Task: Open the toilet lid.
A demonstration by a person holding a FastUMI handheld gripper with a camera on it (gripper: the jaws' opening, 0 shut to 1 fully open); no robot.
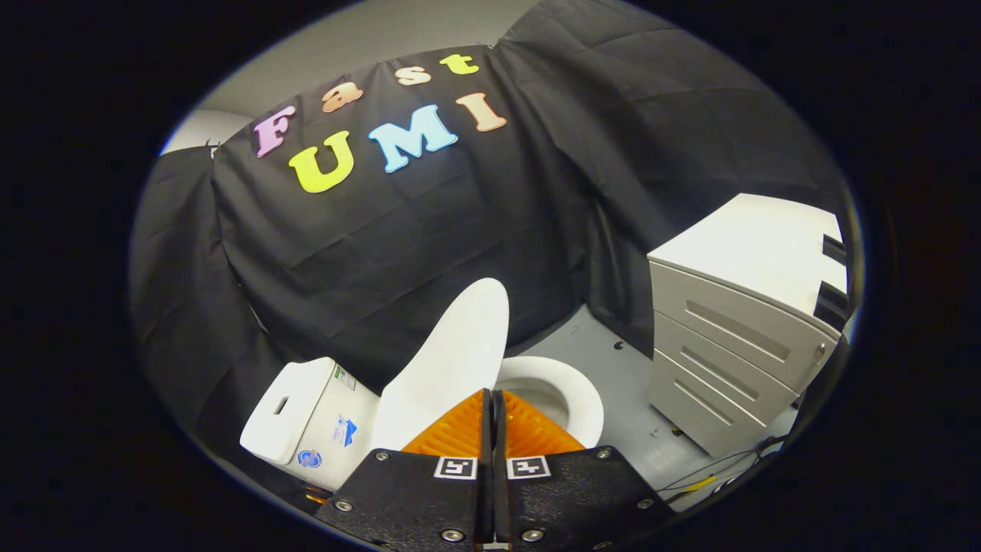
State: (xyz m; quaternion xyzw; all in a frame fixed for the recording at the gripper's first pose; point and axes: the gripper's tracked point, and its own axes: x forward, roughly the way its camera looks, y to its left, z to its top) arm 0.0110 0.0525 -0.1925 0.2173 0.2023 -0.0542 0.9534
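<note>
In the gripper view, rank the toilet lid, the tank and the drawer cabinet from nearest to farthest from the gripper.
From the shut gripper:
1. Toilet lid, raised, just ahead of the fingers.
2. Tank, behind the lid, off to the left.
3. Drawer cabinet, beyond the bowl on the right.

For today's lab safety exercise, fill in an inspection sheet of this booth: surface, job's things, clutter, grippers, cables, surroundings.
Surface: grey floor, a few small dark specks on it.
Job's things: toilet lid raised, tilted back toward the tank; seat ring exposed.
Clutter: nothing seen.
Grippers: gripper with fingers pressed together, holding nothing, just in front of the lid and bowl.
Cables: dark and yellow cables on the floor below the drawer cabinet.
Surroundings: black cloth wall behind the toilet; pale wall above it.
</note>
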